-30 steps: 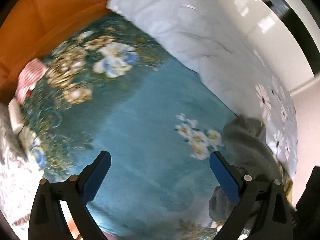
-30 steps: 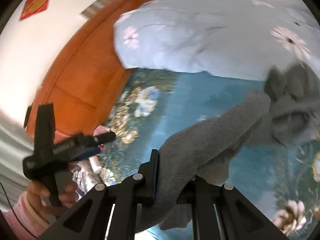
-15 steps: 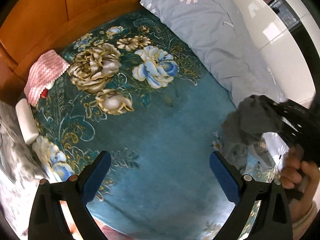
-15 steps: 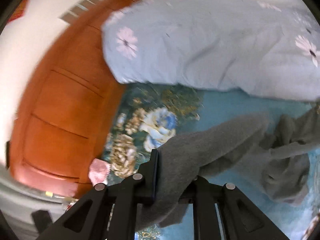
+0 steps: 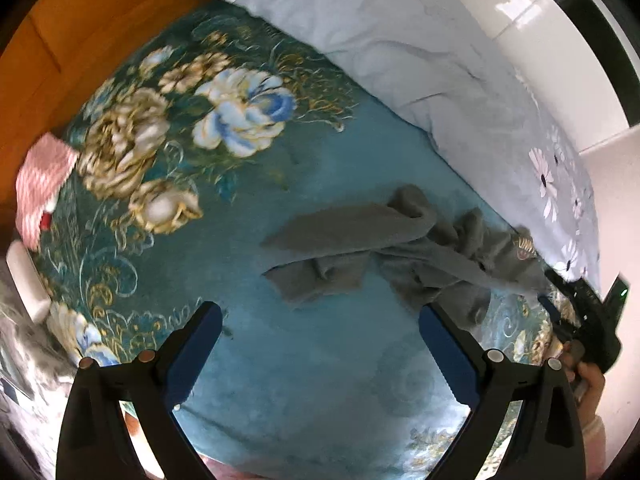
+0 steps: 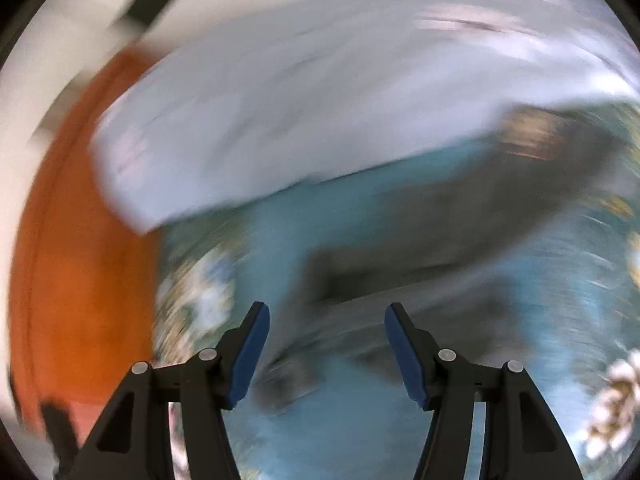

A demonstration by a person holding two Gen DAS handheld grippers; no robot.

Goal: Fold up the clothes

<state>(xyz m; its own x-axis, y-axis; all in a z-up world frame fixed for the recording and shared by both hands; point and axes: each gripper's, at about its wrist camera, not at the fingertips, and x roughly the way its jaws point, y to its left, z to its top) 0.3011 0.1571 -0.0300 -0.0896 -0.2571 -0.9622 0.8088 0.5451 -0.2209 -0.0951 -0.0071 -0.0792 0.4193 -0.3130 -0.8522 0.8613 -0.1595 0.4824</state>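
Observation:
A grey garment [image 5: 384,252] lies crumpled on the teal floral bedspread [image 5: 304,364], one long part stretched to the left and a bunched part with a small logo at the right. My left gripper [image 5: 320,336] is open just in front of it, touching nothing. In the left wrist view my right gripper [image 5: 576,304] shows at the far right edge in a person's hand, beside the garment's bunched end. The right wrist view is heavily blurred: my right gripper [image 6: 326,344] stands open with empty pads, and the grey garment [image 6: 460,232] lies beyond it.
A pale blue flowered quilt [image 5: 420,60] is heaped along the far side of the bed. An orange wooden headboard [image 5: 80,32] rises at the left. A pink and white cloth [image 5: 40,188] and a white cylinder [image 5: 28,280] lie at the bed's left edge.
My right gripper has opened and let go of the grey garment, which now lies on the bedspread. The right gripper is moving fast, blurring its view. My left gripper stayed open.

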